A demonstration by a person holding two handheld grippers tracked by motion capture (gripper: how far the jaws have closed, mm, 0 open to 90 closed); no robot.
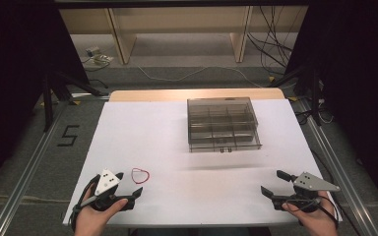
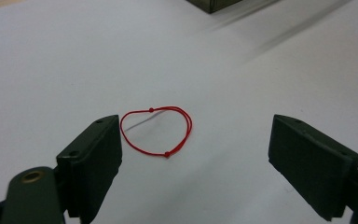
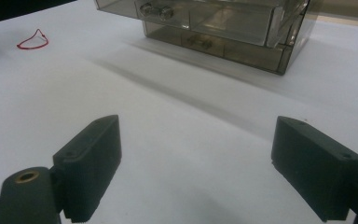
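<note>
The left gripper sits near the front edge of the white table, held in the person's left hand, with its jaws spread wide and nothing between them. The red string loop lies flat on the table just beside it, at about 1 o'clock from the jaws. The right gripper rests well apart at 3 o'clock, jaws wide too and holding nothing. The see-through box with little compartments stands farther back, at about 12 o'clock.

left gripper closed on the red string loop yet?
No, the left gripper is open, and the red string loop lies untouched on the table between its jaws.
</note>
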